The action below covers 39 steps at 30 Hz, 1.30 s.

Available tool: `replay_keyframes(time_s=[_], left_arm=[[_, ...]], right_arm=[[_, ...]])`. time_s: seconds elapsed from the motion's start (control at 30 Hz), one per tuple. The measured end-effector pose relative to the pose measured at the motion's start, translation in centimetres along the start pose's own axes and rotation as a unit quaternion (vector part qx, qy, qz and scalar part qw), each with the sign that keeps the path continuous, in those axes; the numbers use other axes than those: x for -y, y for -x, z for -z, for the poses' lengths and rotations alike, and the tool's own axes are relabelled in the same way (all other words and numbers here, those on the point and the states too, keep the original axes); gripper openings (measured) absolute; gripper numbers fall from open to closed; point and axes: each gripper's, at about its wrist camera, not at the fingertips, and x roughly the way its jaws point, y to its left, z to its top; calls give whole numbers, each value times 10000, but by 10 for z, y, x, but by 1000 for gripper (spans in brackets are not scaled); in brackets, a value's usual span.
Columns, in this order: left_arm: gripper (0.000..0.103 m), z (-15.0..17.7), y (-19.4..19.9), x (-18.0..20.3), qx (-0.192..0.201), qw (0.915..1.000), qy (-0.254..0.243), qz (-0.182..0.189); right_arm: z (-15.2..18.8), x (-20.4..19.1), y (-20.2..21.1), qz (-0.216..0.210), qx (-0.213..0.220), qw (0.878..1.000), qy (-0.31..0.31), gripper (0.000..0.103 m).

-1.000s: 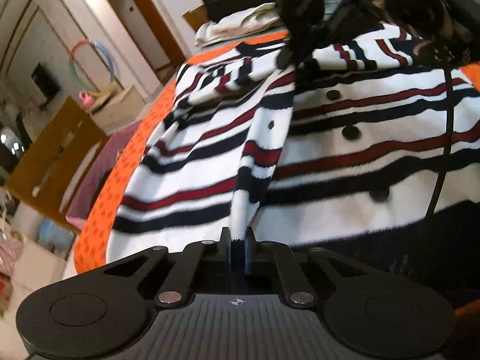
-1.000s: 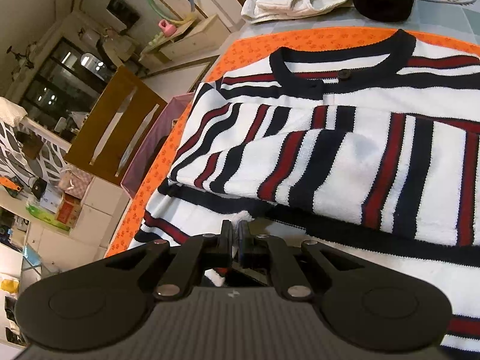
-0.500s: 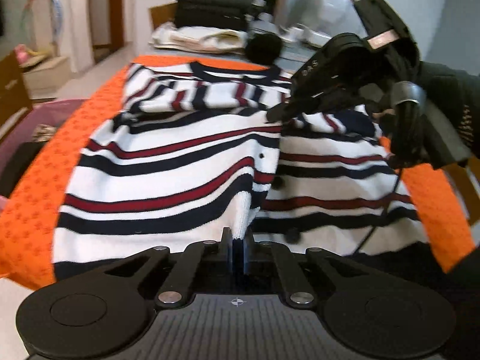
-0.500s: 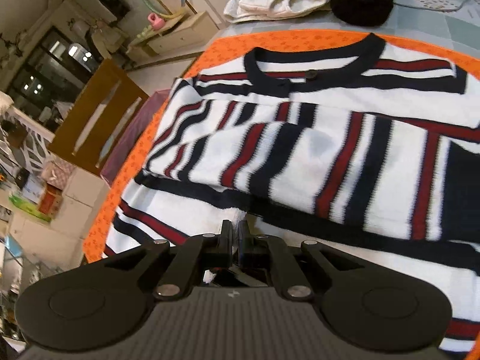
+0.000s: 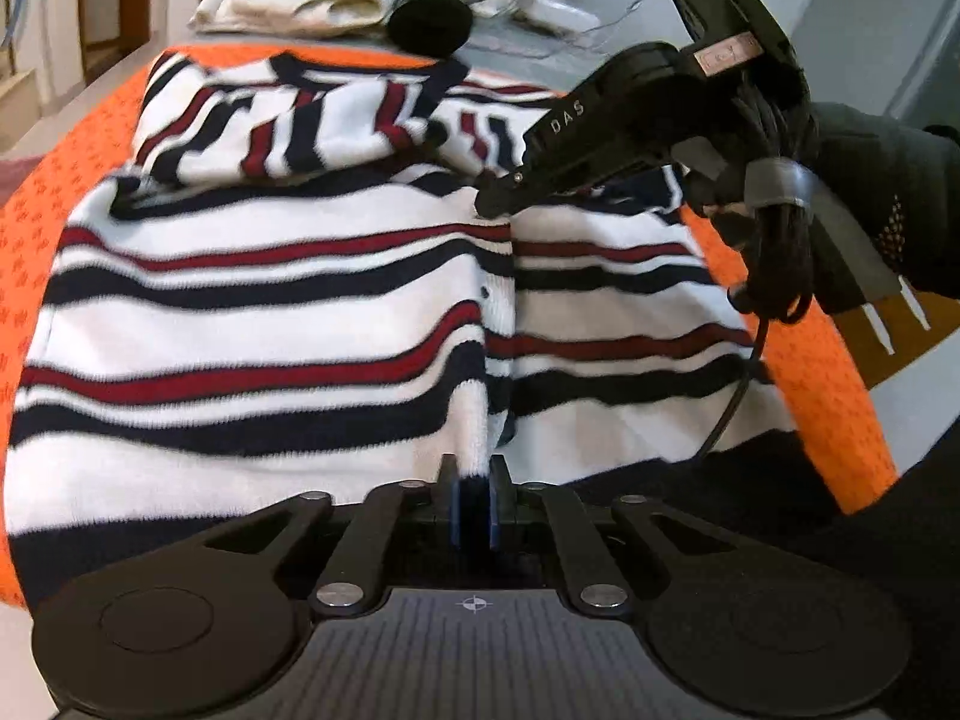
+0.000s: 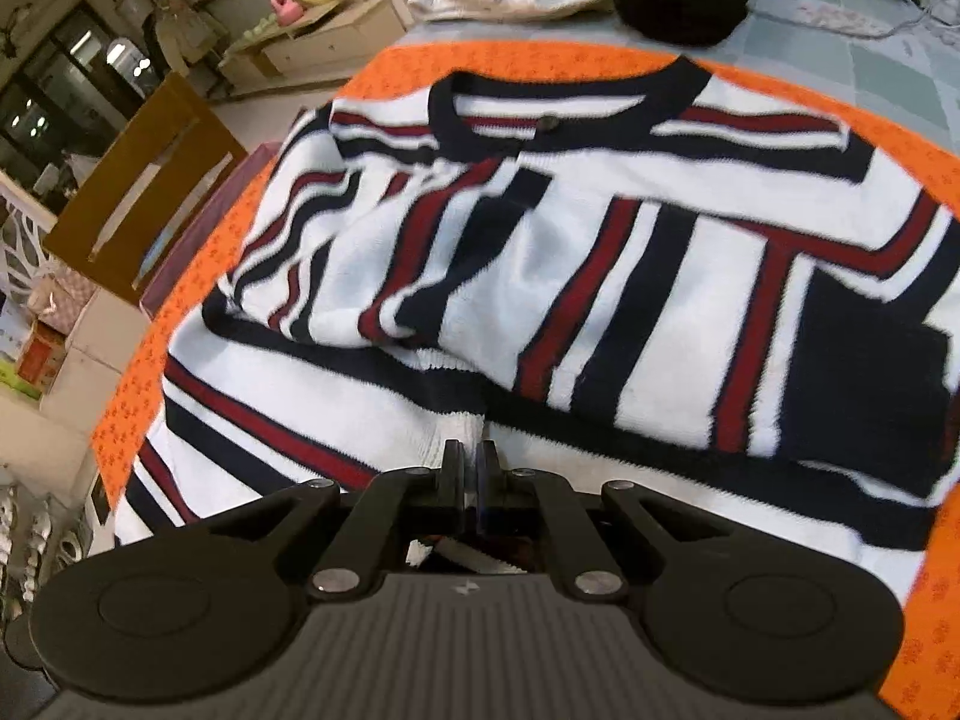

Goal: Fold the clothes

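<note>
cardigan [image 6: 600, 276] right edge cut off, stripes blurred, perhaps hem hidden behind left gripper [image 5: 472, 483]

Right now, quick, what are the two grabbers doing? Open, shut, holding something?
Left gripper: shut on the front edge of the striped cardigan.
Right gripper: shut on the striped cardigan's white edge, further up.

Table [image 6: 870, 78] bears orange cloth [image 6: 384, 75], striped cardigan [image 6: 540, 276].

Left gripper [image 5: 472, 495] low and level, fingers pinched nearly together. Right gripper [image 6: 471, 471] clamped just as tight, and from the left wrist view it hangs above and ahead, tilted nose-down, gripped by a black-gloved hand [image 5: 870, 204].
</note>
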Motion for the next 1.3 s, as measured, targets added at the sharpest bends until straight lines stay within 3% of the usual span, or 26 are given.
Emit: replay_keyframes(time_s=[0.17,0.23,0.33,0.53,0.63,0.83,1.03,1.1,1.17,1.2,1.27,1.3], left_arm=[[45,13,21,-16,345,9985,261,-345],[51,18,34,-29,447,9957,497,-636],[53,26,55,-50,593,9889,822,-1086],[58,34,94,-99,881,9799,1251,-1276],[58,31,95,-121,729,9809,1242,-1308],[52,24,71,-148,304,9850,1278,-1115],[47,16,57,-152,91,9870,1150,-1118],[40,15,57,-151,72,9866,1112,-1192],[14,14,58,-151,25,9862,1049,-1280],[7,13,59,-151,7,9863,1032,-1285],[7,11,64,-152,27,9857,1034,-1330],[7,9,68,-152,47,9852,991,-1398]], right_arm=[[4,-11,-11,200,96,9987,456,5],[7,-13,-6,266,150,9982,525,14],[13,-15,5,320,273,9977,532,30],[41,-8,40,535,572,9968,133,36],[63,-6,60,765,733,9942,-178,37],[129,-3,98,1392,973,9810,-935,39],[206,3,124,2091,1053,9560,-1768,40],[227,7,128,2166,1058,9487,-2047,40],[243,11,129,2119,1081,9438,-2295,40],[249,12,129,2077,1084,9423,-2391,40],[257,10,129,2023,1080,9424,-2434,33],[259,8,129,2009,1073,9430,-2426,6]])
